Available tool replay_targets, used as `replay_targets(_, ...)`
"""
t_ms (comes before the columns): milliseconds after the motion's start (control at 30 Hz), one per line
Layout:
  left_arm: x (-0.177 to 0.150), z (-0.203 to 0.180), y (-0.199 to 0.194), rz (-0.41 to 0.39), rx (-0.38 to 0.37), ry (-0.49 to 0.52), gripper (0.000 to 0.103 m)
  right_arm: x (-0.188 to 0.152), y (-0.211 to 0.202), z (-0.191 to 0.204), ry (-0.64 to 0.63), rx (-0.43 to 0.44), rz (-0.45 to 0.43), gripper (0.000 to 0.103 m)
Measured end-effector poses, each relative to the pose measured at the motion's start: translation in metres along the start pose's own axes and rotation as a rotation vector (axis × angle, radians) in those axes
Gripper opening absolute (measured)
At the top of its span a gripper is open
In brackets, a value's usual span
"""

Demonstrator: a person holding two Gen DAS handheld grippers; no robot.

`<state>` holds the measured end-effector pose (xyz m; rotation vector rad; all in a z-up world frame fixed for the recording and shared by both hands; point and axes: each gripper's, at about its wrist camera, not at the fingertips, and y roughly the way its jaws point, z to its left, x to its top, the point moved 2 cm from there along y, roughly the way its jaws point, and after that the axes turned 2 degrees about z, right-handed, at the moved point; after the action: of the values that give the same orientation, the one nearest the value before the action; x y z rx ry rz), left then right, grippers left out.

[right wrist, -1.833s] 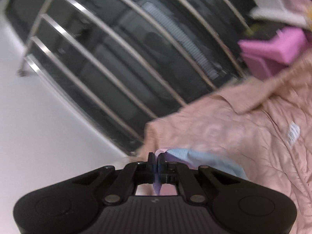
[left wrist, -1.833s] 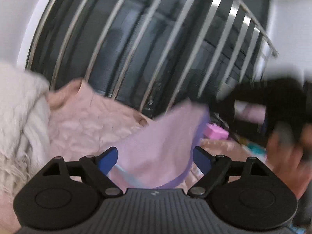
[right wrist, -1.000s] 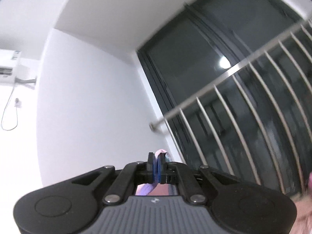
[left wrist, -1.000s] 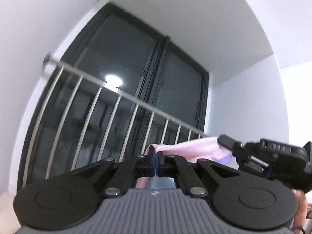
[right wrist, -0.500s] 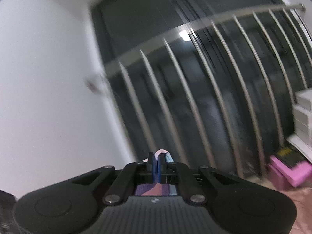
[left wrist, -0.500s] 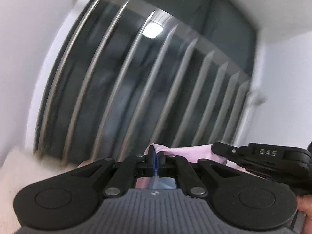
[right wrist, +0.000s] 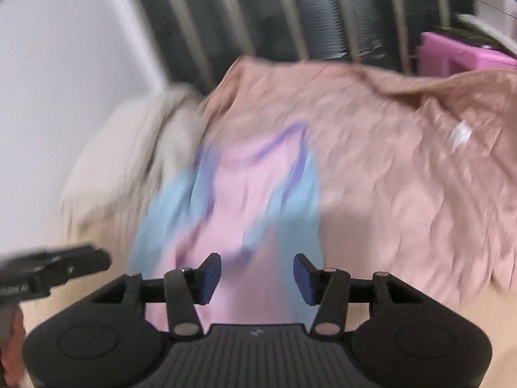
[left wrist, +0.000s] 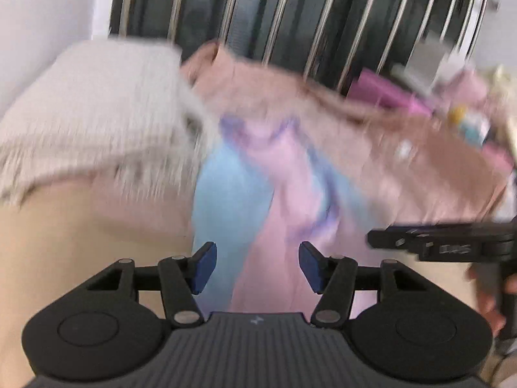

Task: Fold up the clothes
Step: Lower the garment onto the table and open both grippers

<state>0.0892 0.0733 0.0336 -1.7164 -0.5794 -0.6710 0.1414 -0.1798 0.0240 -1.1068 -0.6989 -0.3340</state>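
Cream knit (left wrist: pixel 93 116): heaped at 10 o'clock in the left wrist view, fringe hanging toward the beige surface (left wrist: pixel 80 242); judged a pile waiting or set aside, cannot tell which.
Left gripper (left wrist: pixel 258 266): jaws wide apart, nothing between the blue pads; hovers low over the near hem, likely so the cloth can lie freely.
Pink-and-blue garment (left wrist: pixel 284 194): centre, running from 12 down to 6 o'clock, purple-trimmed neck end farthest; lies loose and rumpled, blue panels bunched beside pink. Blurred, so fold lines unreadable.
Right gripper (right wrist: pixel 257 278): jaws equally spread, empty, over the same hem; its body shows at 3 o'clock in the left view.
Peach jacket (right wrist: pixel 404 168): spread flat from 1 to 3 o'clock, partly under the garment.
Railing (left wrist: pixel 323 16): 12 o'clock, behind everything.
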Motion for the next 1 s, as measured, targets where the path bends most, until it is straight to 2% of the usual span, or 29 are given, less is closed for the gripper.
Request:
replay_targets(100, -0.016, -0.004, 0.014, 0.027, 0.039, -0.016, 0.052, -0.025, 0.004, 0.013, -0.089, -0.023, 0.018, 0.048)
replay_targets(167, -0.020, -0.007, 0.018, 0.031, 0.043, -0.025, 0.029, -0.032, 0.012, 0.016, -0.109, -0.023, 0.028, 0.044)
replay_targets(200, -0.020, -0.010, 0.020, 0.031, 0.044, -0.011, 0.025, -0.034, 0.014, 0.017, -0.109, -0.016, 0.026, 0.040)
replay_targets(267, -0.020, -0.014, 0.021, 0.028, 0.046, 0.006, 0.006, -0.034, 0.015, 0.020, -0.124, -0.026, 0.011, 0.030)
replay_targets(300, -0.021, -0.015, 0.020, 0.024, 0.048, 0.010, 0.005, -0.033, 0.015, 0.022, -0.134, -0.036, 0.007, 0.013)
replay_targets(333, -0.022, -0.016, 0.019, 0.020, 0.050, 0.013, 0.004, -0.033, 0.015, 0.024, -0.145, -0.046, 0.003, 0.001)
replay_targets(567, 0.015, -0.002, 0.004, -0.076, -0.029, -0.120, 0.003, -0.015, -0.018, 0.017, -0.074, -0.043, -0.142, 0.000)
replay_targets(700, 0.036, 0.006, -0.005, -0.131, -0.074, -0.196, 0.003, 0.013, -0.036, 0.020, -0.044, -0.008, -0.215, 0.000)
replay_targets(800, 0.052, 0.013, -0.012, -0.172, -0.108, -0.254, 0.004, 0.041, -0.028, 0.021, -0.036, -0.030, -0.250, 0.000)
replay_targets(867, 0.058, 0.020, 0.005, -0.153, -0.040, -0.298, 0.012, 0.056, -0.010, 0.020, -0.036, -0.099, -0.264, 0.002)
replay_targets(900, 0.056, 0.023, 0.009, -0.126, -0.003, -0.296, 0.015, 0.059, 0.000, 0.017, -0.040, -0.148, -0.240, 0.008)
replay_targets(933, 0.051, 0.024, 0.008, -0.102, -0.015, -0.280, 0.018, 0.060, 0.007, 0.015, -0.045, -0.188, -0.191, 0.011)
replay_targets(967, 0.042, 0.026, 0.002, -0.093, -0.068, -0.264, 0.026, 0.057, 0.009, 0.014, -0.047, -0.206, -0.156, 0.011)
replay_targets(1000, 0.033, 0.028, -0.005, -0.086, -0.122, -0.247, 0.032, 0.047, -0.001, 0.017, -0.056, -0.165, -0.144, 0.012)
